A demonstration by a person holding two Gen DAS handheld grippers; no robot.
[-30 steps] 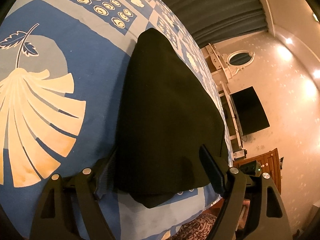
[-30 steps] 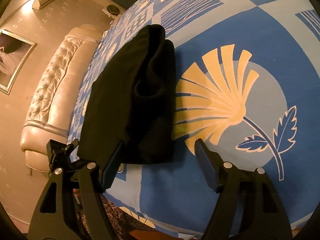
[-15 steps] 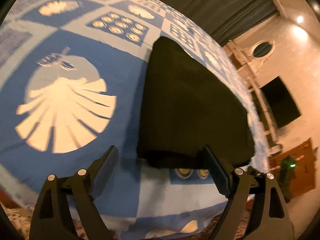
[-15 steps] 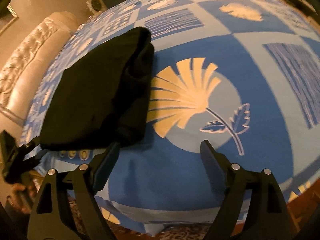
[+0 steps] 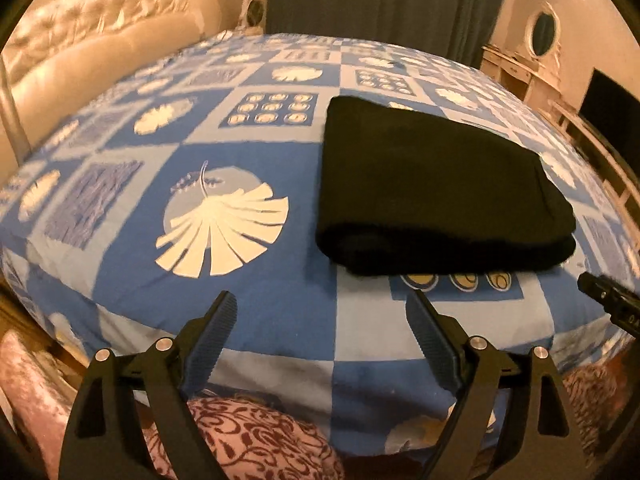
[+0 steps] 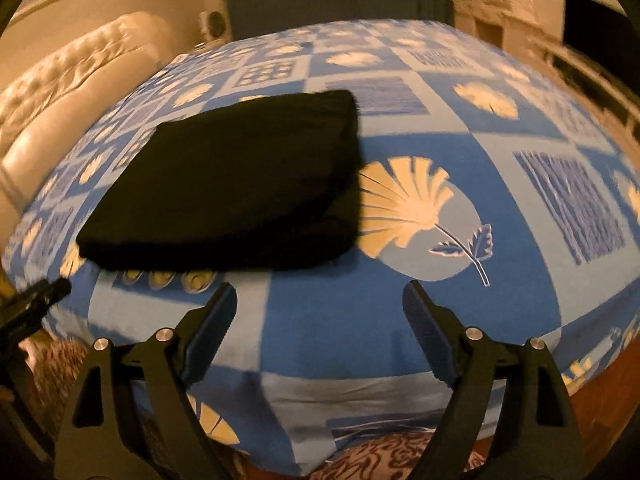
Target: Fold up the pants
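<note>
The black pants (image 5: 436, 188) lay folded in a thick rectangle on the bed (image 5: 280, 288). Both the left gripper (image 5: 320, 332) and the right gripper (image 6: 320, 320) hung spread wide and empty, apart from the pants.

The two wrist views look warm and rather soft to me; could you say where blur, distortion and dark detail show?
Left wrist view: amber room light, fisheye bulges the bedspread, folded black pants lose their creases in darkness. Right wrist view: motion blur smears the headboard and the pants.
</note>
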